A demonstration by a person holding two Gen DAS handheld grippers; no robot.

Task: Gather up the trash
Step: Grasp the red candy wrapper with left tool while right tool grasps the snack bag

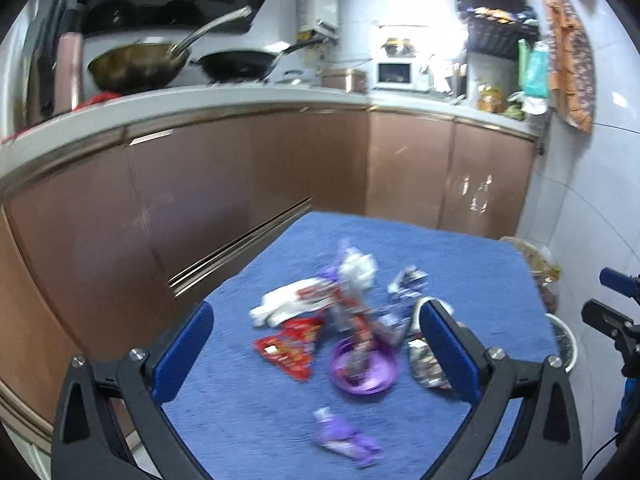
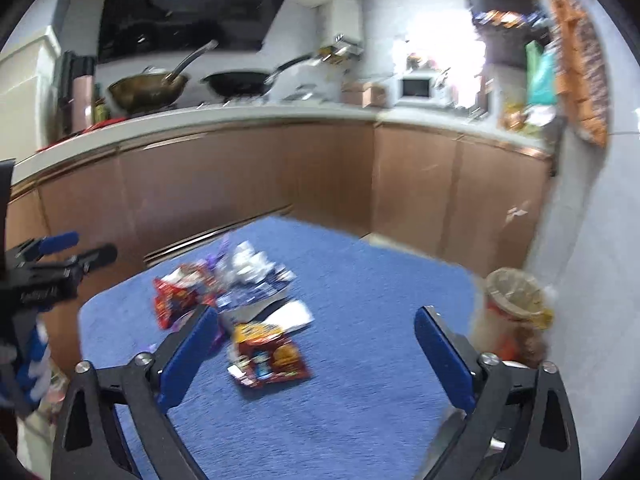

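Observation:
Several snack wrappers lie in a pile on a blue cloth-covered table (image 1: 460,256). In the left wrist view I see a red wrapper (image 1: 290,346), a purple bowl (image 1: 364,368), a white wrapper (image 1: 280,304), a silver wrapper (image 1: 426,364) and a purple wrapper (image 1: 346,438) nearest me. My left gripper (image 1: 316,320) is open and empty above the pile. In the right wrist view a red and yellow wrapper (image 2: 268,356) lies between the open, empty fingers of my right gripper (image 2: 316,320). More wrappers (image 2: 224,284) lie behind it. A lined trash bin (image 2: 514,312) stands off the table's right edge.
Brown kitchen cabinets (image 1: 240,184) run behind the table, with a counter holding two pans (image 1: 140,64) and a microwave (image 1: 394,74). A white tiled wall (image 1: 580,200) is at the right. The right gripper (image 1: 616,320) shows at the left view's right edge.

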